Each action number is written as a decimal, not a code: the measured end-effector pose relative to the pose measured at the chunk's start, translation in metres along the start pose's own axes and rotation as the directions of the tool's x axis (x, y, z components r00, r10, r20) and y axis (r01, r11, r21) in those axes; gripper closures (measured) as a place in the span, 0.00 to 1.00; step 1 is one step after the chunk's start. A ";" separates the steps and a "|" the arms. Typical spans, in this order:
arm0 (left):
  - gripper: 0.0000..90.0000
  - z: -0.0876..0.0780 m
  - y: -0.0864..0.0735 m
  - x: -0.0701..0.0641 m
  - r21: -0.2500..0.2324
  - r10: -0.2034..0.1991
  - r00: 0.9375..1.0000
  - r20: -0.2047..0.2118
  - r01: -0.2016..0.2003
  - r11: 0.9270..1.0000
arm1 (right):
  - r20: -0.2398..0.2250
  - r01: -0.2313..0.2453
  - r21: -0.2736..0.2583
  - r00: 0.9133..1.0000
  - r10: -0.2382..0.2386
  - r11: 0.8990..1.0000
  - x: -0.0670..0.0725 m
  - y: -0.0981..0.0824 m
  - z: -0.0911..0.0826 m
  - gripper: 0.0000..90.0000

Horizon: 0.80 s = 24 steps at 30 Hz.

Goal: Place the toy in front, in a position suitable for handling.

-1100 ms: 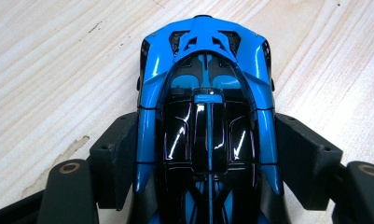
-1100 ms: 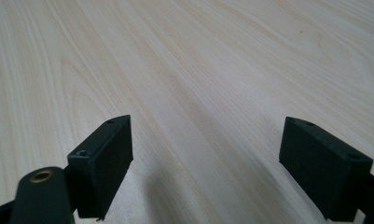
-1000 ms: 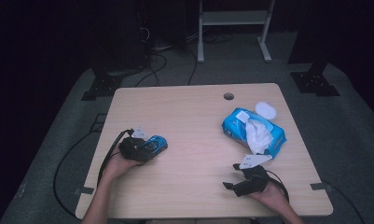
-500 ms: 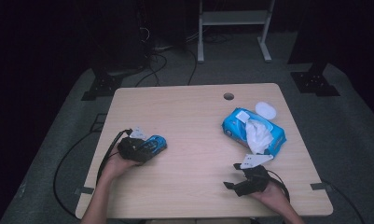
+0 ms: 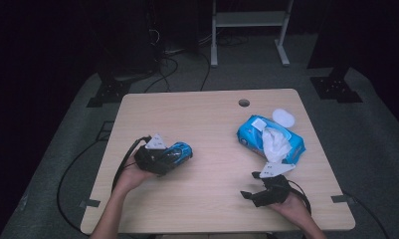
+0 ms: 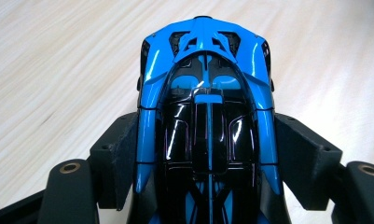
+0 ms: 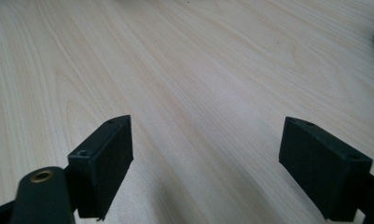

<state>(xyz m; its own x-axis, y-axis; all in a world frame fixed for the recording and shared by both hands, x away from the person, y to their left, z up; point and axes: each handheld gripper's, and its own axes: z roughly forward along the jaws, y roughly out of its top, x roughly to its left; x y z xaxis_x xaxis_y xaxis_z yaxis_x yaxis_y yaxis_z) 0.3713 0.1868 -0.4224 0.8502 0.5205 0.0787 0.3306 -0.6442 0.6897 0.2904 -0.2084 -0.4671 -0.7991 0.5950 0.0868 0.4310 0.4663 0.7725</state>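
A blue and black toy car point(image 5: 178, 151) rests on the wooden table point(image 5: 207, 124) at the left. My left gripper point(image 5: 171, 155) is shut on the toy car point(image 6: 205, 116), its two black jaws pressing the car's sides. In the left gripper view the car's blue nose points away over the tabletop. My right gripper point(image 5: 252, 188) lies low over the table near the front right, jaws wide apart with only bare wood point(image 7: 203, 93) between them. A blue wet-wipes pack point(image 5: 270, 139) with a white wipe sticking out lies just beyond the right gripper.
A white round lid point(image 5: 283, 117) lies beside the pack's far end. A small round hole point(image 5: 244, 103) sits near the table's far edge. Cables trail from both grippers off the front and left edges. A white frame point(image 5: 247, 20) stands on the floor behind the table.
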 end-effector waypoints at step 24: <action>0.31 0.069 0.030 -0.076 0.086 0.158 0.962 0.221 -0.180 0.980 | 0.078 0.025 -0.065 0.997 -0.020 0.998 -0.005 0.008 -0.022 0.18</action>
<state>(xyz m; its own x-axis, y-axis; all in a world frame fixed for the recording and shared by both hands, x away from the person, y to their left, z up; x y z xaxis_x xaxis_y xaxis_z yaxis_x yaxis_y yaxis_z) 0.3448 0.0891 -0.4574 0.9609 0.2757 0.0258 0.2058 -0.7734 0.5996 0.2889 -0.2221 -0.4471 -0.7723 0.6349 0.0218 0.3825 0.4372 0.8140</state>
